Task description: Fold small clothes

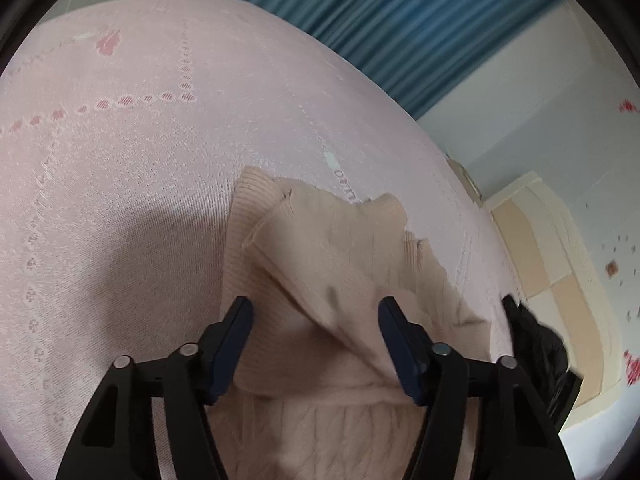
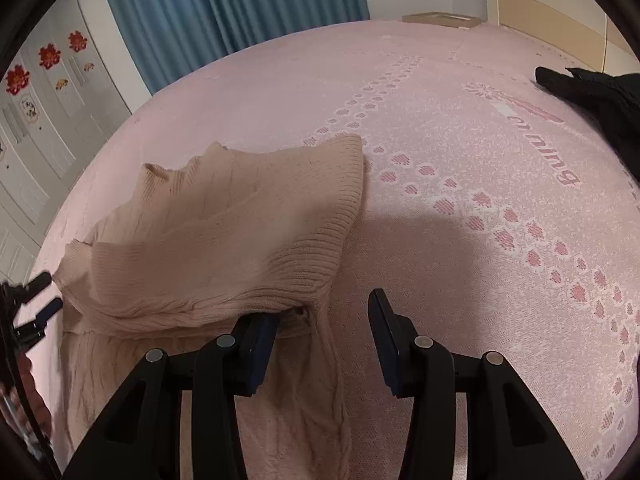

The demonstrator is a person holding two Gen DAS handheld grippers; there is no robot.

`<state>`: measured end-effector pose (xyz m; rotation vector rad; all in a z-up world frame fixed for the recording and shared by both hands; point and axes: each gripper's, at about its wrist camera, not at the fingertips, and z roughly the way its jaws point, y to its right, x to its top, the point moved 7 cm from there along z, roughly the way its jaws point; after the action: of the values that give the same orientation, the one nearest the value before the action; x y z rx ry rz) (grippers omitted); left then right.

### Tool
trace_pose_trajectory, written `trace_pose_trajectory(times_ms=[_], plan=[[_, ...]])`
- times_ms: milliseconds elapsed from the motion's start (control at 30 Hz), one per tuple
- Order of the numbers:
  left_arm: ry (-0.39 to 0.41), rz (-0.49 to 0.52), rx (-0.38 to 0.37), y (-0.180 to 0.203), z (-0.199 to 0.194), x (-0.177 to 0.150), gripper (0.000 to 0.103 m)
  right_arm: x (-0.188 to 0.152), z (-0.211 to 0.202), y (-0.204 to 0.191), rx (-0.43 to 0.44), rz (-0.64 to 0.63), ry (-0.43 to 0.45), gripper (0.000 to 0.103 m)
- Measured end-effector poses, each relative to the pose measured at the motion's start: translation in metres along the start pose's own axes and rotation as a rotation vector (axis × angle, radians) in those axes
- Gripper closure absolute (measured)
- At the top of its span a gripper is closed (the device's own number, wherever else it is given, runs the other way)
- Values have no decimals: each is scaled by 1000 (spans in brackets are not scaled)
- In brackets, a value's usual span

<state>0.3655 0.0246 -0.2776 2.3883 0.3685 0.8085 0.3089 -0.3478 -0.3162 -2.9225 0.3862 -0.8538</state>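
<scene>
A beige knit sweater [image 1: 320, 264] lies on the pink bedspread [image 1: 140, 160], its upper part folded over the lower part. My left gripper [image 1: 316, 312] is open just above the folded cloth, holding nothing. In the right wrist view the sweater [image 2: 224, 232] lies left of centre, ribbed hem turned up. My right gripper [image 2: 324, 316] is open at the sweater's right edge, its left finger [image 2: 260, 344] by the fold, its right finger over bare bedspread [image 2: 460, 200]. The left gripper's fingertips [image 2: 48, 296] show at the far left.
A black garment [image 2: 592, 92] lies on the bed at the far right; it also shows in the left wrist view [image 1: 532, 332]. Blue curtains [image 2: 224, 12] and white wardrobe doors [image 2: 44, 92] stand beyond the bed. A wooden headboard [image 1: 552, 264] borders the bed.
</scene>
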Motion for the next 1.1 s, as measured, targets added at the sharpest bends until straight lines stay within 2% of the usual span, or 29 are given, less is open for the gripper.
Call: trace_pose_trajectory(times_ms=[67,133,200,233,300,333,433,533,700,767,933,1067,1100], plan=[[11,-22,-6,1,1,4,45,2,-2,3,-10,5,17,58],[7,-28,5,1,6,7,52,5,-2,9,-15,31,18,58],[-16,-29,15,1,13,7,69,8,0,12,-9,47,11,58],[-30,-28,28,2,17,7,74,10,0,13,-4,52,9,58],[-38,-22,52,1,19,4,93,12,-1,14,-6,49,16,58],[-37,-20,54,0,18,3,95,12,0,15,-15,48,17,58],[-25,-9,50,1,10,-7,95,10,0,25,-20,89,19,58],[-36,29,87,-2,8,-18,95,5,4,34,-19,128,1,58],[-35,76,113,-6,3,-25,95,-1,-2,33,-37,78,-12,53],[-20,95,124,-5,-1,-23,94,0,-12,31,-27,38,2,53],[14,239,184,10,-7,-16,92,14,-44,29,-12,-5,101,48],[11,251,203,13,-4,-14,74,23,-38,24,39,45,104,48],[3,251,218,11,-1,-15,75,23,-34,22,37,47,99,48]])
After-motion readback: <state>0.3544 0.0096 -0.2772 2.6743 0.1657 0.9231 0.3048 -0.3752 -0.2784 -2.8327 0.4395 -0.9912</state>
